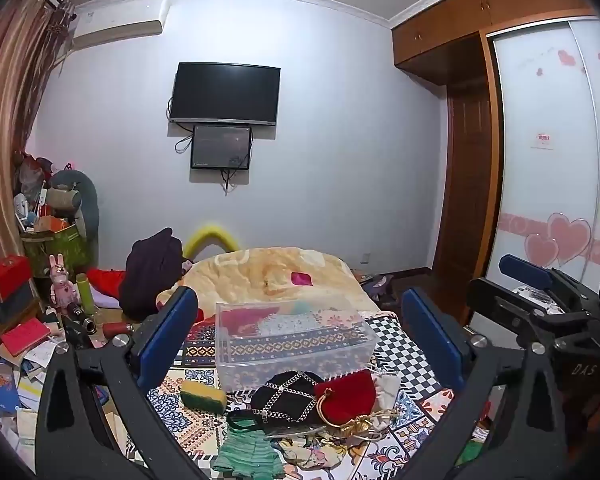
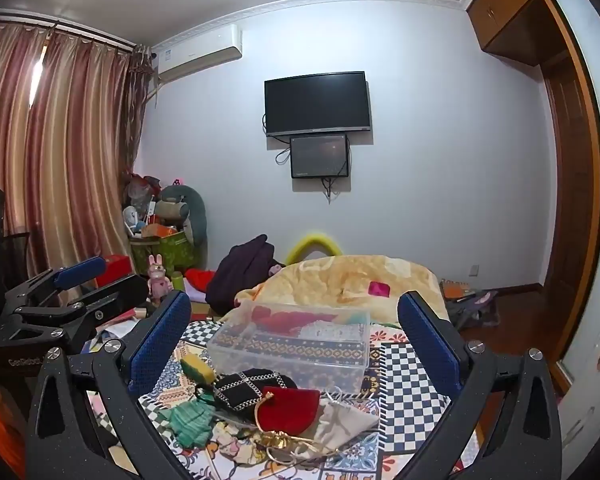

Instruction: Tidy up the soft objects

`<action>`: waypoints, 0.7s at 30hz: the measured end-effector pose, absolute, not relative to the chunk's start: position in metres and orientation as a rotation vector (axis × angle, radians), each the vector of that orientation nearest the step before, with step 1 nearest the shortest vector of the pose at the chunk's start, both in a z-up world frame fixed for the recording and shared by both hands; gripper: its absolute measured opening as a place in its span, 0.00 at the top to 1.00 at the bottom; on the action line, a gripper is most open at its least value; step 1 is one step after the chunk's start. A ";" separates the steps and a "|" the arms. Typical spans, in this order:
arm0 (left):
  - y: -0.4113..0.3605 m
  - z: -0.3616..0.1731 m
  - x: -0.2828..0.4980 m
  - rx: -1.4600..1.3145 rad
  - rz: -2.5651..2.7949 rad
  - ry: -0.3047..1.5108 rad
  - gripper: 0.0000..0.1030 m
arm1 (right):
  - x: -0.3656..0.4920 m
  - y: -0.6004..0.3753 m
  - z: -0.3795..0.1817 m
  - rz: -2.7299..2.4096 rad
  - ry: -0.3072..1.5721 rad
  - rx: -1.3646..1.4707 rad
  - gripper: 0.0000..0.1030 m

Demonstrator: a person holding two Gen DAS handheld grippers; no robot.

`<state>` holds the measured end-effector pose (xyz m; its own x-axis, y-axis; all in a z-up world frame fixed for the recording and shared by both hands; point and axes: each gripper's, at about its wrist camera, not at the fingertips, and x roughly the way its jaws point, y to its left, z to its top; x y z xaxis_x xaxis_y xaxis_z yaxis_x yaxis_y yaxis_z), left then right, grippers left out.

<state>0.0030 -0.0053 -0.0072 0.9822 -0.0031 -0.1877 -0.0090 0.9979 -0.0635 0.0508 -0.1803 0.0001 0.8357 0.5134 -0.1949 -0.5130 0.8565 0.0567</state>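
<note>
A pile of soft items lies on the patterned bedspread (image 1: 404, 344): a red velvet pouch (image 1: 346, 396), a black pouch with silver chain (image 1: 286, 398), a green knit piece (image 1: 248, 452), a yellow-green sponge (image 1: 203, 396) and a pale drawstring bag (image 2: 342, 420). Behind them stands a clear plastic box (image 1: 292, 340) with red and pale fabric inside. My left gripper (image 1: 300, 332) is open and empty above the pile. My right gripper (image 2: 294, 336) is open and empty too. The pouch (image 2: 288, 406), box (image 2: 296, 344) and sponge (image 2: 198, 368) also show in the right wrist view.
A yellow blanket (image 1: 276, 272) covers the far bed, with a dark garment (image 1: 152, 268) beside it. Clutter, boxes and a pink rabbit toy (image 1: 62, 280) fill the left side. A wardrobe (image 1: 548, 152) stands right. The right gripper's body (image 1: 548, 312) shows at the right.
</note>
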 end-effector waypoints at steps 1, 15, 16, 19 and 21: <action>-0.006 -0.008 0.004 -0.059 0.004 0.190 0.00 | 0.051 -0.181 0.000 0.544 0.205 0.005 0.00; -0.005 -0.003 0.002 -0.064 -0.013 0.196 0.00 | 0.054 -0.175 0.003 0.545 0.199 0.006 0.00; -0.005 -0.003 0.002 -0.062 -0.013 0.196 0.00 | 0.052 -0.177 0.003 0.545 0.194 0.010 0.00; -0.007 -0.003 0.001 -0.058 -0.011 0.195 0.00 | 0.049 -0.184 0.003 0.547 0.194 0.016 0.00; -0.008 -0.003 0.002 -0.056 -0.011 0.195 0.00 | 0.049 -0.184 0.004 0.546 0.194 0.016 0.00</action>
<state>0.0020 -0.0075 -0.0032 0.9809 -0.0160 -0.1938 0.0052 0.9984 -0.0563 0.0491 -0.1840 0.0039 0.8370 0.5171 -0.1790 -0.5142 0.8551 0.0662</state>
